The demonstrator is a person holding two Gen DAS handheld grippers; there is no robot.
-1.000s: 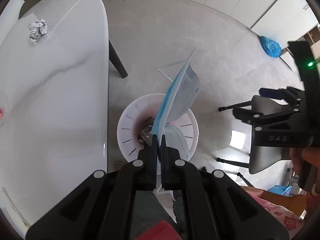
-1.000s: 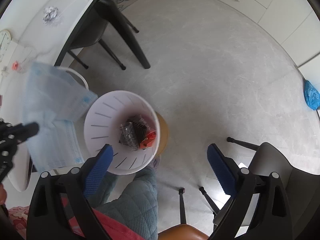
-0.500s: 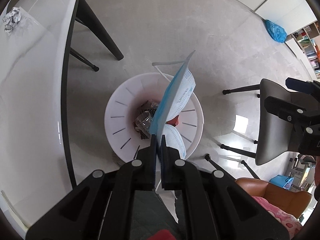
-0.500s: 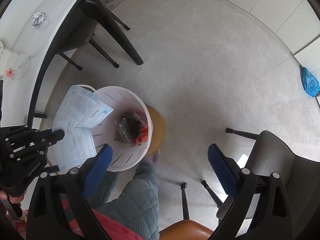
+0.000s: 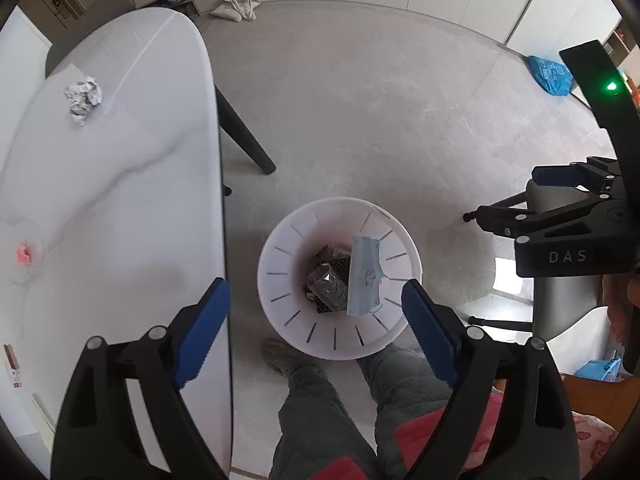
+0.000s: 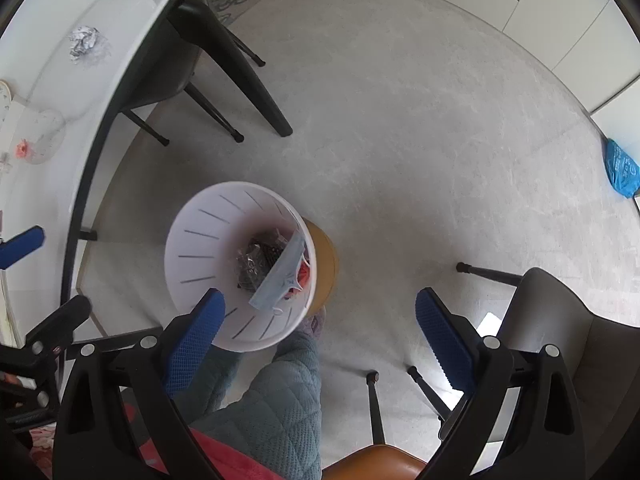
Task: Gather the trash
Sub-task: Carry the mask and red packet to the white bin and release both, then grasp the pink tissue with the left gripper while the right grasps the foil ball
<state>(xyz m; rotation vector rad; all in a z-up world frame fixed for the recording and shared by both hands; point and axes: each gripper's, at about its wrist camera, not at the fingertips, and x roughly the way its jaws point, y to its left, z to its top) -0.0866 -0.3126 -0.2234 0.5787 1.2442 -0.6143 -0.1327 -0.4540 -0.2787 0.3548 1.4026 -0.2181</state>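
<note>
— Left gripper?
— Opening wide, nothing between the pads.
— Right gripper?
— Spread wide, empty.
— Face mask?
— Inside the white bin, right of the table.

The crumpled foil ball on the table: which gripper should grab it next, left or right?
Probably the left gripper. Its jaws are opening with nothing between them, the mask lies in the bin, and it hangs beside the table holding the foil ball. The right gripper is open but farther away.
</note>
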